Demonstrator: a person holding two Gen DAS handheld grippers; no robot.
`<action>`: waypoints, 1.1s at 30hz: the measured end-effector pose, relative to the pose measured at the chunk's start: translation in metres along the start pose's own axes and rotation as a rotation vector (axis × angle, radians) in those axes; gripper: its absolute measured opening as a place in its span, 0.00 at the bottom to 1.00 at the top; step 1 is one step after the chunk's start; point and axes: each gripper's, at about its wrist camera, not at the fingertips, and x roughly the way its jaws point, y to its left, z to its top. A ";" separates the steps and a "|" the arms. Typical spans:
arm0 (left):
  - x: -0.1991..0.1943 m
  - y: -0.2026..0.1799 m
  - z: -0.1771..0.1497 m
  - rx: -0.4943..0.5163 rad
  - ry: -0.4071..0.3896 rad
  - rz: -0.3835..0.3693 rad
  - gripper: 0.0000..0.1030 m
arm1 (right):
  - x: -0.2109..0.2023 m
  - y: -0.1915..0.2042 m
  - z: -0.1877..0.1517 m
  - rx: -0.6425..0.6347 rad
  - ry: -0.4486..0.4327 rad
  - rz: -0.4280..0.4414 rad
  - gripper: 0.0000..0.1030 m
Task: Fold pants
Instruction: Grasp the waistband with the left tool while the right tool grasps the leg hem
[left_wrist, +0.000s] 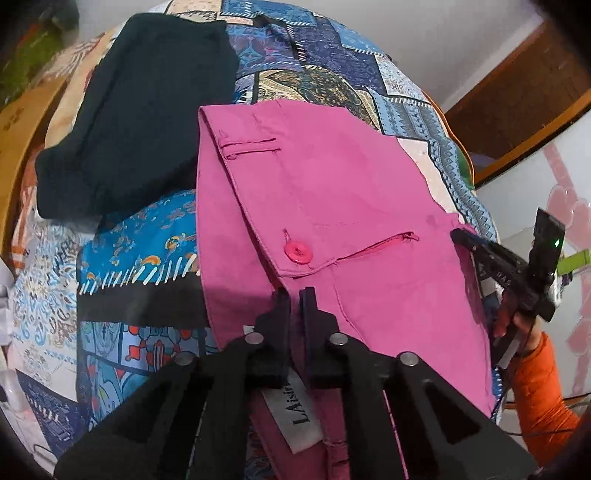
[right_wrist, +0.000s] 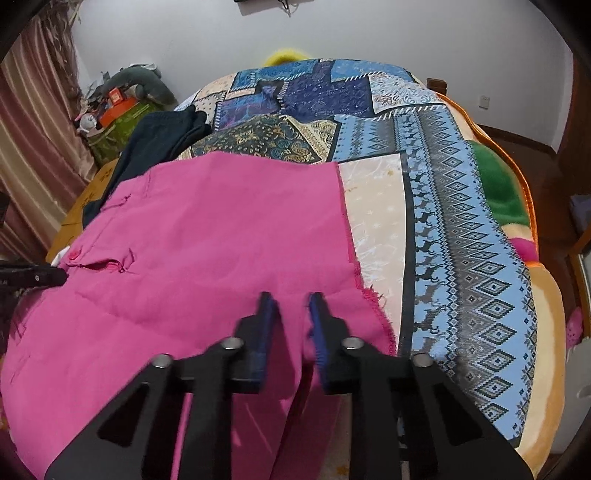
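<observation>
A bed under a patchwork bedspread (right_wrist: 443, 206) bears pink pants (right_wrist: 207, 236) beside a dark folded garment (left_wrist: 136, 110).

Left tool (left_wrist: 298, 295) pinched closed, right tool (right_wrist: 291, 301) nearly closed, both angled downward

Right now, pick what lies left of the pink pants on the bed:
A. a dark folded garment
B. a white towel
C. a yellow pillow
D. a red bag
A: a dark folded garment lies on the quilt beside the pink pants, at their left in the left wrist view.
</observation>
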 end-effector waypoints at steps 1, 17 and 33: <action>-0.001 0.001 0.000 0.002 -0.006 0.004 0.04 | 0.001 0.000 -0.001 -0.003 0.000 -0.004 0.08; -0.005 -0.011 -0.012 0.151 -0.086 0.194 0.08 | 0.019 0.016 -0.003 -0.120 0.060 -0.111 0.05; -0.030 -0.011 0.027 0.152 -0.158 0.189 0.34 | -0.040 0.015 0.013 -0.045 -0.075 -0.109 0.44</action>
